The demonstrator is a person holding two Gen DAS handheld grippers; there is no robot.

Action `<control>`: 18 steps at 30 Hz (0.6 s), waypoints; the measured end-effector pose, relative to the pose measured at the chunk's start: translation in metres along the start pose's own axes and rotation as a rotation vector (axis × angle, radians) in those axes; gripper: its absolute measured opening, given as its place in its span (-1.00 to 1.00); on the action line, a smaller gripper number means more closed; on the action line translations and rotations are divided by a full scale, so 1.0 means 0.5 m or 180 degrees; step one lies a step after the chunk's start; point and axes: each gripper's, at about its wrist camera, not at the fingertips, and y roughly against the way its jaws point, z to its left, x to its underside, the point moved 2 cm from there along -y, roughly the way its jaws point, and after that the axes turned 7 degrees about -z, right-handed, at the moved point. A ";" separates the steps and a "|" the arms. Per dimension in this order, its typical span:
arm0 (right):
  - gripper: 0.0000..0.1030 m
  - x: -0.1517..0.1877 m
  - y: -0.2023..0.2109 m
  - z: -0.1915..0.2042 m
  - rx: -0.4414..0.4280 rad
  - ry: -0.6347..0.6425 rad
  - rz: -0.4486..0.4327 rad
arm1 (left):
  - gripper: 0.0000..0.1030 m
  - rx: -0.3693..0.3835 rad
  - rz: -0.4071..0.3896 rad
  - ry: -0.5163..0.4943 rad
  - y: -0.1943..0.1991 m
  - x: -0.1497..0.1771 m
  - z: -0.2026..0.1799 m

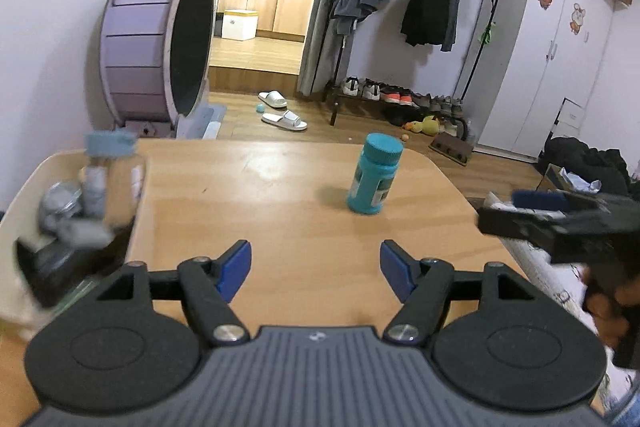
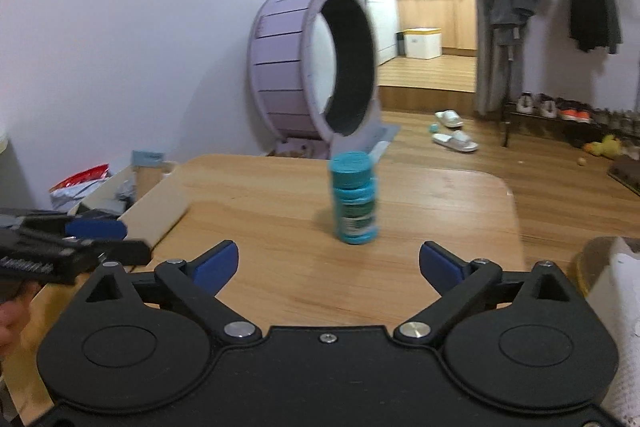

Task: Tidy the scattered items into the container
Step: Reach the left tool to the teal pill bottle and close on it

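The teal bottle [image 2: 354,198] stood upright mid-tabletop [image 2: 280,267], clear of the container [image 1: 24,211] at the left edge; the right gripper [image 2: 328,265] and left gripper [image 1: 316,269] both gaped empty; a hurried, off-centre approach could probably topple it.

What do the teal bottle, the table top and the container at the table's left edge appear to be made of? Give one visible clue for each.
Teal bottle: probably plastic; opaque, evenly coloured, ribbed screw cap, paper-like label.
Table top: wood or wood-look laminate; pale grain lines, soft sheen, rounded corners.
Container: unclear, perhaps plastic or coated board; plain cream wall, matte, blurred in both views.
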 end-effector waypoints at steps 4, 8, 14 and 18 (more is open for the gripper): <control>0.91 0.014 0.017 -0.045 0.0104 -0.0184 -0.0060 | 0.49 0.0077 -0.0072 -0.0128 -0.063 -0.015 -0.036; 0.92 0.029 0.029 -0.084 0.0180 -0.0351 -0.0096 | 0.50 0.0141 -0.0088 -0.0167 -0.127 -0.027 -0.056; 0.92 0.035 0.034 -0.118 0.0227 -0.0406 -0.0143 | 0.50 0.0170 -0.0140 -0.0334 -0.206 -0.036 -0.090; 0.92 0.037 0.032 -0.129 0.0201 -0.0413 -0.0148 | 0.50 0.0175 -0.0158 -0.0364 -0.245 -0.035 -0.104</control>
